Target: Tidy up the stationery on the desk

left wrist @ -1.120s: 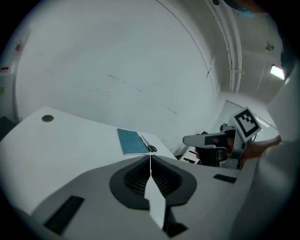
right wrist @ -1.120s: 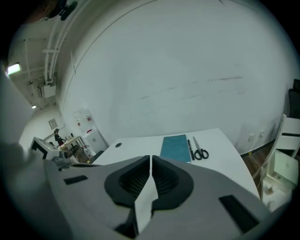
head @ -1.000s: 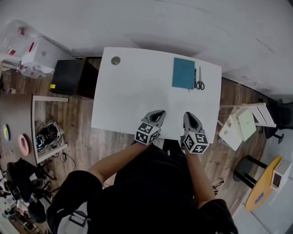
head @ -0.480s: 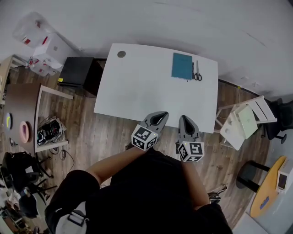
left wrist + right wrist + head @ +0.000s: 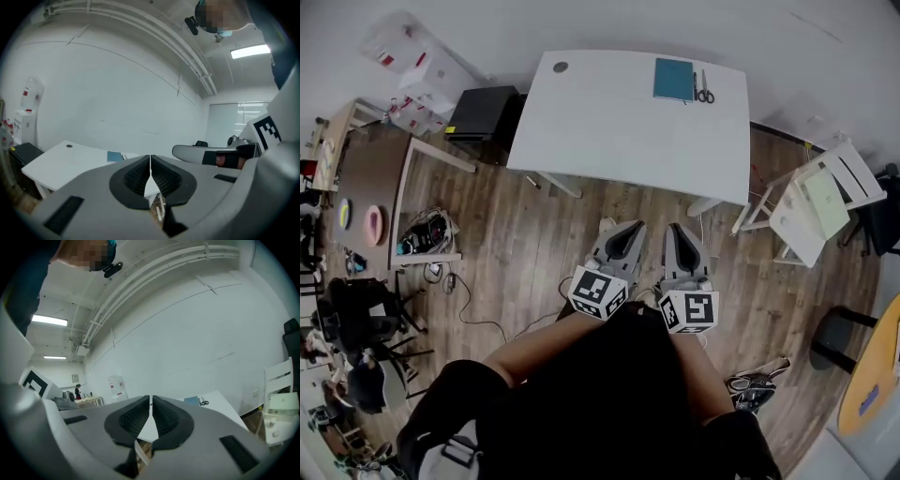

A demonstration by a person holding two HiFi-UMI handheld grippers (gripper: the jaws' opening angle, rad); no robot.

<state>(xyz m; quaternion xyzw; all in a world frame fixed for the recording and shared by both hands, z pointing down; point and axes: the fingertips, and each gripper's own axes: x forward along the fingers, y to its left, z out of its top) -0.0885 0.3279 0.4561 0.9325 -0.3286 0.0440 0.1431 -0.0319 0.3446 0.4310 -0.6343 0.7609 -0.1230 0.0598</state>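
A teal notebook [image 5: 673, 79] lies at the far right of the white desk [image 5: 619, 131], with black-handled scissors [image 5: 705, 90] just to its right. The notebook [image 5: 114, 156] shows small in the left gripper view; notebook [image 5: 191, 401] and scissors [image 5: 204, 402] show in the right gripper view. My left gripper [image 5: 623, 232] and right gripper [image 5: 680, 232] hang side by side over the wooden floor, well short of the desk's near edge. Both are shut with nothing between the jaws.
A black cabinet [image 5: 483, 112] stands left of the desk, with white boxes [image 5: 427, 80] beyond it. A white folding chair [image 5: 816, 202] stands at the right. A brown table [image 5: 366, 187] and cables [image 5: 427, 244] are at the left.
The view has pulled back from the desk. Both grippers, earlier over the desk's near edge, are now over the floor, away from it. Notebook and scissors lie as before.
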